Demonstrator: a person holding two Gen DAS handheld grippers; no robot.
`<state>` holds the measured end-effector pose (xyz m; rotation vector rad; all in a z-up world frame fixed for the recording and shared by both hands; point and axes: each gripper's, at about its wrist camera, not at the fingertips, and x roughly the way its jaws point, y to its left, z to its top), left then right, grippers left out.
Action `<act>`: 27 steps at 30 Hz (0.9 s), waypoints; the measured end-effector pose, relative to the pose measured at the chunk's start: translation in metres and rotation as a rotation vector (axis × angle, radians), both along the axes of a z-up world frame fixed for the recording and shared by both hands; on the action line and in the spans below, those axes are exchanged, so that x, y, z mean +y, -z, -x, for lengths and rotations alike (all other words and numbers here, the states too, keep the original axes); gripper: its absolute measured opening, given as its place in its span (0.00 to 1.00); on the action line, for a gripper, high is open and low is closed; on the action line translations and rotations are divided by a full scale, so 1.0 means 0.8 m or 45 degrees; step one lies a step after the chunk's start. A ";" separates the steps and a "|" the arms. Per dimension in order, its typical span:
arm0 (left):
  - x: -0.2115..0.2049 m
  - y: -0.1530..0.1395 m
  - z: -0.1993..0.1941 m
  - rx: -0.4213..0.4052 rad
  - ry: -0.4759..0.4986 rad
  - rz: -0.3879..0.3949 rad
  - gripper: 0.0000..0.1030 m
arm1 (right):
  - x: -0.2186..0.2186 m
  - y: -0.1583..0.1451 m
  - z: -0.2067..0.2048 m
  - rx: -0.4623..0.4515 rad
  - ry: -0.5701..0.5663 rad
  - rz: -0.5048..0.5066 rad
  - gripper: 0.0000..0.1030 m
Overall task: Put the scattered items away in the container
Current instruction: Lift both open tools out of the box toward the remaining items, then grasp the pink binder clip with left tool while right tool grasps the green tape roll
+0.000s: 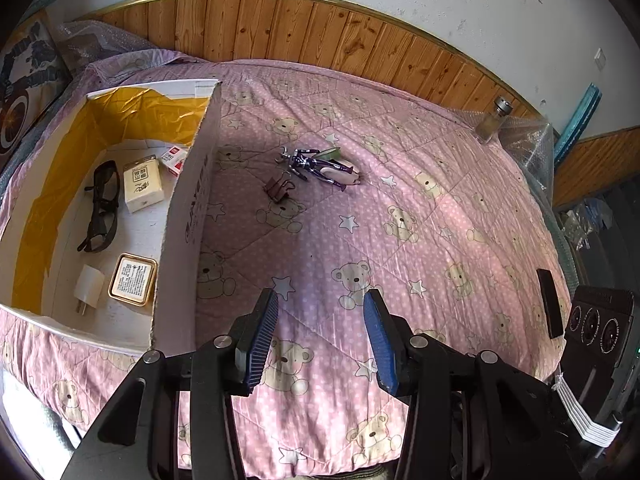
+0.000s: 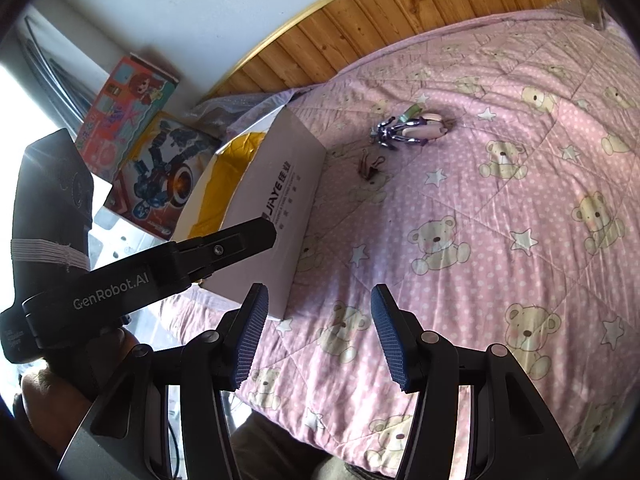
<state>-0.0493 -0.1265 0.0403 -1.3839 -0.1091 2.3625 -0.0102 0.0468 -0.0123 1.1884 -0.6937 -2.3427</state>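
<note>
both claws hang released and empty over the quilt (image 1: 440, 208): left gripper (image 1: 320, 336) just right of the cardboard box (image 1: 188, 216), right gripper (image 2: 316, 332) a little farther right of it, jaws spread wide on each. box holds glasses (image 1: 102, 208), a cream packet (image 1: 142, 186), a red-and-white packet (image 1: 175, 159), a gold-rimmed tin (image 1: 133, 279) and a white charger (image 1: 88, 286), so the sorting looks well along. still loose beyond the box's right wall: binder clip (image 1: 278, 190) near it, purple toy figure (image 1: 316, 166) just past the clip. a dark flat item (image 1: 550, 302) and a small glass bottle (image 1: 494, 120) lie far right of the box, near the quilt's edges. spread jaws suit a reach for the clip next, likely.
</note>
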 end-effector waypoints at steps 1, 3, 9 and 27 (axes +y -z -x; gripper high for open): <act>0.005 0.002 0.004 -0.005 -0.004 0.006 0.45 | 0.006 0.003 0.003 -0.007 0.013 0.004 0.55; 0.013 0.008 0.015 -0.016 -0.002 0.005 0.47 | 0.019 0.009 0.008 -0.025 0.040 0.011 0.55; 0.034 0.034 0.056 -0.068 -0.018 0.024 0.48 | 0.052 0.031 0.029 -0.078 0.094 0.018 0.53; 0.056 0.137 0.195 -0.201 -0.146 0.075 0.48 | 0.076 0.053 0.184 -0.125 0.027 -0.073 0.49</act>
